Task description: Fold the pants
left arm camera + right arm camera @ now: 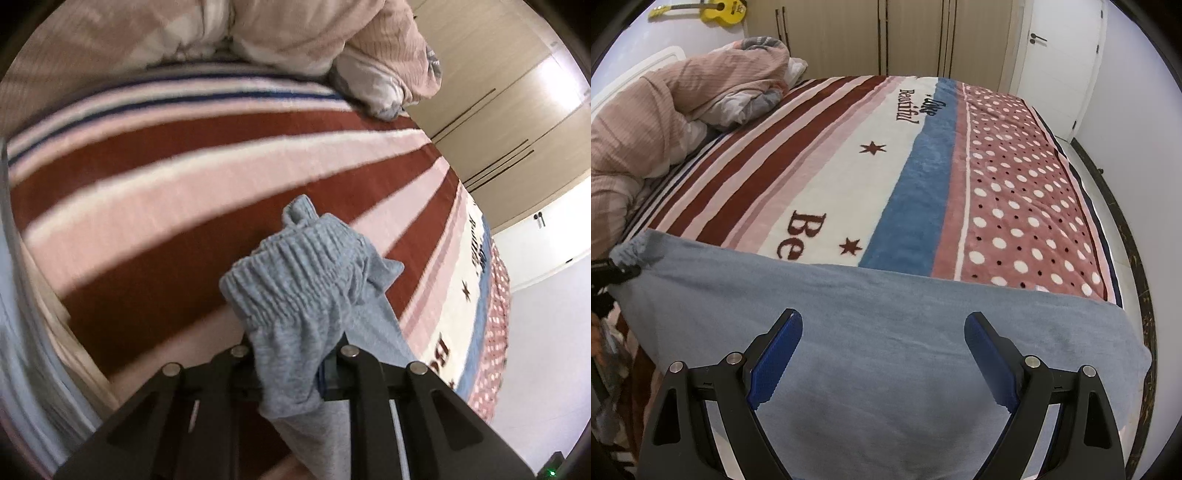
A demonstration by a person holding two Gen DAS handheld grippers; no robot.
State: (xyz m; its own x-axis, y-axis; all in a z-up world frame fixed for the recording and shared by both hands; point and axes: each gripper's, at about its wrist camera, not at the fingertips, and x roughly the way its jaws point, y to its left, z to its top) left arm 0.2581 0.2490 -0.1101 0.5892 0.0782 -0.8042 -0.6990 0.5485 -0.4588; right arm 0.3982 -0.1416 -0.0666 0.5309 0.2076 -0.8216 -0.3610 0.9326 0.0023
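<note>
The grey pants (886,325) stretch left to right across the near edge of the bed (1015,177). The left gripper (291,354) is clamped on the waistband at the left end. The right gripper (882,354) hangs spread wide and empty over the middle, nearer the loose right end.

Even indoor light, fairly bright. The left wrist view is smeared by motion blur, with glare on the wardrobe (532,122). The right wrist view is sharper. Fisheye bending and dark vignette ring both.
</note>
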